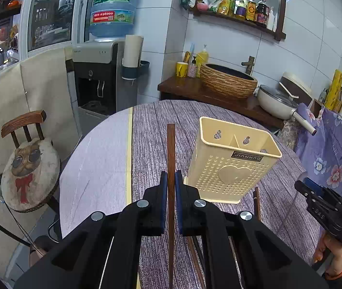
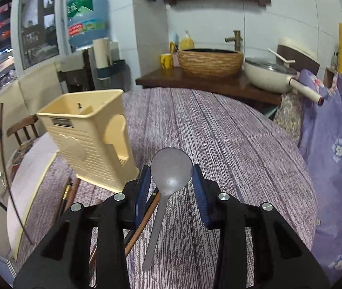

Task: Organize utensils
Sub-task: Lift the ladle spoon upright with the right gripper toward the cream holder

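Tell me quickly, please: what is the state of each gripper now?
Left gripper: closed on a brown chopstick.
Right gripper: closed on the bowl of a metal spoon, handle hanging down.

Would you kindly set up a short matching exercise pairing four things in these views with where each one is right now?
Things:
1. chopstick
2. spoon
3. cream utensil holder
4. white pan

Places:
A. on the dark wooden counter behind the table
B. between the right gripper's pads
C. standing on the purple tablecloth
D. clamped in the left gripper

Pairs: 1-D, 2-B, 3-C, 4-A
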{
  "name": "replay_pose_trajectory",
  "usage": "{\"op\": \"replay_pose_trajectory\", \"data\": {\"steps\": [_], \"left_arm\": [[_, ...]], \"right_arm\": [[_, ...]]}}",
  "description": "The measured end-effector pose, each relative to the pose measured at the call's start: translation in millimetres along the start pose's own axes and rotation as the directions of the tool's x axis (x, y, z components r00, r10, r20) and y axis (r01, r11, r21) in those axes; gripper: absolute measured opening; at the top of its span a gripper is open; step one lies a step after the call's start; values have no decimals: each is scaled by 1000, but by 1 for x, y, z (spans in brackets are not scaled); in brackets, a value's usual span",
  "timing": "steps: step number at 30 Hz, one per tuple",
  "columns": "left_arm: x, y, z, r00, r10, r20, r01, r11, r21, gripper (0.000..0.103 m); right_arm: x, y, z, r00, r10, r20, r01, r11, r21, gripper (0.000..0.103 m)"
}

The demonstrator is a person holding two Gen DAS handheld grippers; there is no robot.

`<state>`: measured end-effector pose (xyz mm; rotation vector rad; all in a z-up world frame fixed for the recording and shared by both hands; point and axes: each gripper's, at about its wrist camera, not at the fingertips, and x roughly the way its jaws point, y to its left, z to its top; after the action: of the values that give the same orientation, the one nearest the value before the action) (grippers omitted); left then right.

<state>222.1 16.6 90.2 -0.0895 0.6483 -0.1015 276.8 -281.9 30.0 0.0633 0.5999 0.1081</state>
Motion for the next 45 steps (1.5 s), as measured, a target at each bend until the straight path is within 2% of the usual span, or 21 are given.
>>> {"op": "replay_pose_trajectory", "data": {"steps": [1, 2, 4, 7, 13, 16, 18, 20, 22, 24, 31, 33, 40, 42, 45], "left_arm": [[-2, 1, 0, 1000, -1, 5, 1, 1000, 0, 8], [-3, 0, 1, 1000, -1, 10, 1, 1000, 1, 8], [-6, 0, 1, 1000, 3, 20, -3, 1000, 5, 8], [-5, -1, 1, 1000, 6, 22, -6, 1000, 9, 8], [-5, -2, 0, 1000, 10, 24, -10, 1000, 7, 8], [-5, -2, 0, 1000, 11, 26, -12, 1000, 9, 8], [-6, -1, 0, 1000, 10, 26, -10, 1000, 6, 8], [-6, 0, 1, 1000, 10, 25, -10, 1000, 6, 8], [-6, 1, 0, 1000, 8, 25, -8, 1000, 6, 8], [-6, 1, 0, 1000, 10, 26, -10, 1000, 6, 8], [-6, 1, 0, 1000, 12, 26, -12, 1000, 9, 8], [-4, 0, -1, 1000, 13, 28, -14, 1000, 12, 8], [-3, 0, -1, 999, 18, 28, -18, 1000, 8, 8], [-3, 0, -1, 999, 16, 28, -17, 1000, 7, 8], [-2, 0, -1, 999, 18, 29, -18, 1000, 8, 8]], "right_arm": [[-7, 0, 0, 1000, 9, 12, -9, 1000, -9, 25], [-12, 1, 0, 1000, 16, 21, -16, 1000, -19, 4], [-20, 1, 0, 999, 50, 19, -50, 998, -25, 3], [-22, 5, -3, 1000, 17, 20, -15, 998, -58, 3], [-12, -1, -9, 1000, 25, 0, -25, 999, -29, 1], [1, -8, -8, 999, 31, -40, -31, 999, -6, 8], [11, -13, -10, 998, 15, -66, -14, 1000, 17, 35], [24, -18, -13, 995, -7, -104, 10, 1000, 30, 43], [40, -21, -19, 988, 5, -156, 2, 999, 45, 43], [54, -19, -24, 981, -24, -193, 32, 999, 35, 43], [101, -10, -35, 947, -51, -317, 58, 998, 13, 43], [108, -6, -32, 947, -85, -311, 86, 996, -9, 43], [131, -9, -17, 946, -105, -307, 116, 993, 16, 43], [136, -7, -14, 945, -112, -307, 122, 992, 13, 38], [140, -6, -11, 942, -119, -312, 130, 991, 13, 37]]}}
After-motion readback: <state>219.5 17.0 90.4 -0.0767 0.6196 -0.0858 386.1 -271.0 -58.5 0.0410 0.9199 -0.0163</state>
